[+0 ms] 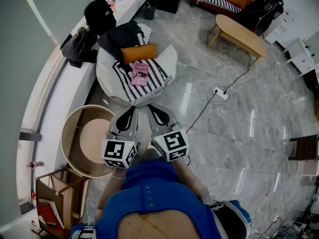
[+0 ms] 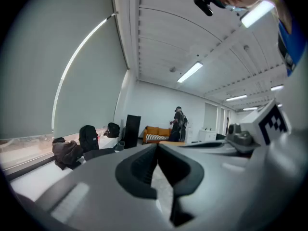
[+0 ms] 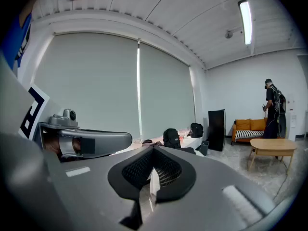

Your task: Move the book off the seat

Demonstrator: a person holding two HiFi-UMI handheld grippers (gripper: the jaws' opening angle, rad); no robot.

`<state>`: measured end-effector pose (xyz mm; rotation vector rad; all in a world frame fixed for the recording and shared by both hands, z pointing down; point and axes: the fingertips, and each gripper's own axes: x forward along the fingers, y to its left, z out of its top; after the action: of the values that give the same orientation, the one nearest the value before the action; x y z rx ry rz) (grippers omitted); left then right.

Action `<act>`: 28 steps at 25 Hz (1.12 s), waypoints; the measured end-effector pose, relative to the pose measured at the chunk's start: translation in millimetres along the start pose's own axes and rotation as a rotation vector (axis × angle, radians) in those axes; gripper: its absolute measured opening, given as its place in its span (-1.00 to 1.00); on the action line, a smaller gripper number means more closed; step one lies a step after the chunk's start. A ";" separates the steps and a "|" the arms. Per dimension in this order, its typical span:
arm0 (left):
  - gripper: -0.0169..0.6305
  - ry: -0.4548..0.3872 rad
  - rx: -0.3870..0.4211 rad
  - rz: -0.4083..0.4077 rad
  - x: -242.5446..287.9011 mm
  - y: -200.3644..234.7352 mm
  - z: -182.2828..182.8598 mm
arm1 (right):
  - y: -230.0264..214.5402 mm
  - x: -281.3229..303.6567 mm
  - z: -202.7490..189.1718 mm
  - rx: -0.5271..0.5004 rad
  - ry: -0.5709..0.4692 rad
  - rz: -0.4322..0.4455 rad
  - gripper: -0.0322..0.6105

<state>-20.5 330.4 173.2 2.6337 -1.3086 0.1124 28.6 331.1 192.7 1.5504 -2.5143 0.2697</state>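
Book (image 1: 140, 74), pink cover, flat on striped blanket (image 1: 144, 86) on round white seat (image 1: 169, 56), just below orange cushion (image 1: 138, 53). Task not begun: book untouched, still on seat. Left hand-held gripper (image 1: 130, 112) and right hand-held gripper (image 1: 152, 109) side by side near seat's front edge, jaws pressed together, nothing between. Left to do: reach, spread jaws, pinch book, lift, set down off seat
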 end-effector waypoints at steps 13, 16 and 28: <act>-0.94 -0.005 -0.083 -0.024 21.6 -6.9 -5.0 | -36.2 -2.7 -6.1 0.102 -0.025 0.015 -0.90; -0.94 -0.009 -0.086 -0.007 32.6 -11.7 -6.8 | -47.0 -3.0 -9.2 0.087 -0.016 0.020 -0.90; -0.94 -0.015 -0.144 0.049 88.8 4.5 -6.3 | -94.1 26.0 -1.4 0.080 -0.010 0.071 -0.90</act>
<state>29.8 259.7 193.8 2.4884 -1.3340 0.0053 101.4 267.4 206.2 1.4954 -2.5998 0.3781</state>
